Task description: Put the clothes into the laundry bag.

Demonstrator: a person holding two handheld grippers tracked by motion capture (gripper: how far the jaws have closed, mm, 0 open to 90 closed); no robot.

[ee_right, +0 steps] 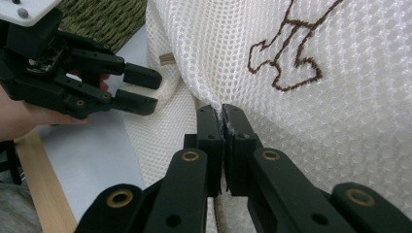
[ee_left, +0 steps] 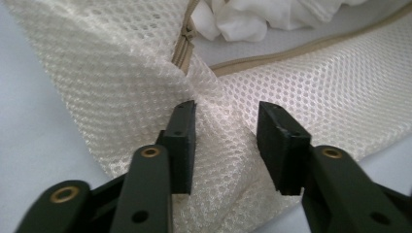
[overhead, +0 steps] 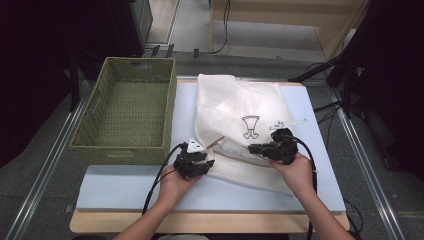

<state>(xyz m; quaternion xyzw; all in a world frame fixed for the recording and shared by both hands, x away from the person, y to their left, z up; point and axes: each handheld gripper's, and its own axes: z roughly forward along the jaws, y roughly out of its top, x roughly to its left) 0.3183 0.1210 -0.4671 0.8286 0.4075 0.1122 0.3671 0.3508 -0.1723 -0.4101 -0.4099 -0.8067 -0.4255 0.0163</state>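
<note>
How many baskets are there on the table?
1: the green woven basket stands at the table's left, beside the white mesh bag.

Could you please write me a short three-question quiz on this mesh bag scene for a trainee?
1. True or false: the right gripper is shut on the white mesh laundry bag.
2. What stands left of the bag on the table? A) a woven basket B) a metal tray C) a cardboard box
3. How do the left gripper's jaws stand, and what lies between them?

Key
1. True: its pads pinch a fold of mesh.
2. A: the empty green woven basket.
3. Apart; a ridge of mesh near the beige zipper lies between them, not clamped.
</note>
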